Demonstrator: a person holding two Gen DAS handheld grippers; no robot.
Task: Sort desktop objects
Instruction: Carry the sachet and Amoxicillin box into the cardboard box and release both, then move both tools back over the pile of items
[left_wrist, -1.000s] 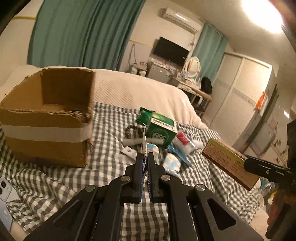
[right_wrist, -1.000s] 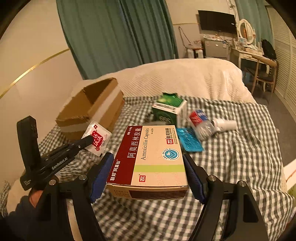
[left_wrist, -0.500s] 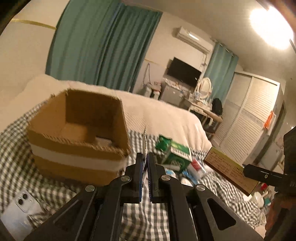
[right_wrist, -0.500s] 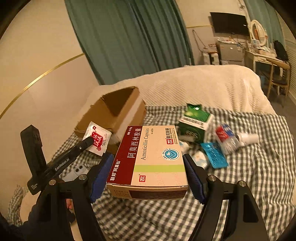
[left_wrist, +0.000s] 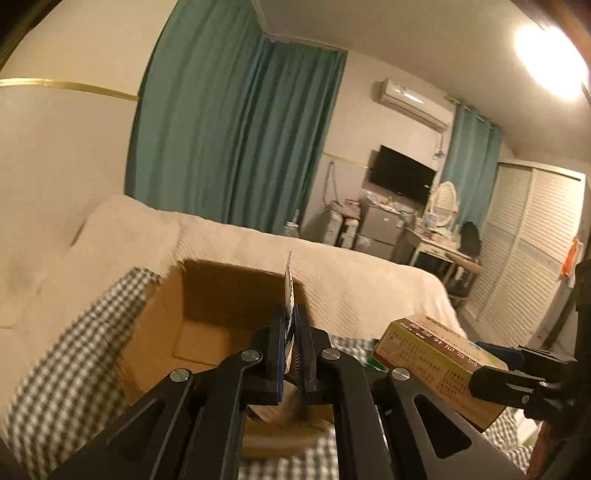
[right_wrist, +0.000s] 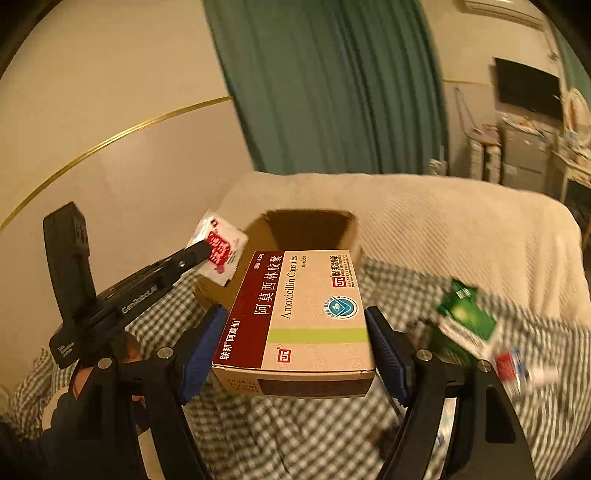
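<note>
Right wrist view: right gripper (right_wrist: 297, 328) pinches one Amoxicillin box (right_wrist: 295, 314) across its long sides, jaws spread wide, held in the air near the cardboard box (right_wrist: 310, 230). Light, stiff carton, likely crushable; sides are the right hold. Left gripper (right_wrist: 207, 253) is pressed together on one flat sachet (right_wrist: 218, 251), thin and floppy, gripped by its edge. One green box (right_wrist: 465, 321) lies on the checked cloth (right_wrist: 332, 435).

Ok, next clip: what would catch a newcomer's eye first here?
The big medicine box, clamped flat between the right gripper's blue pads, fills the middle of the right wrist view. Just beyond it sits an open cardboard box on the checked bedcover, with the left gripper holding a small red-and-white sachet beside its opening.
</note>
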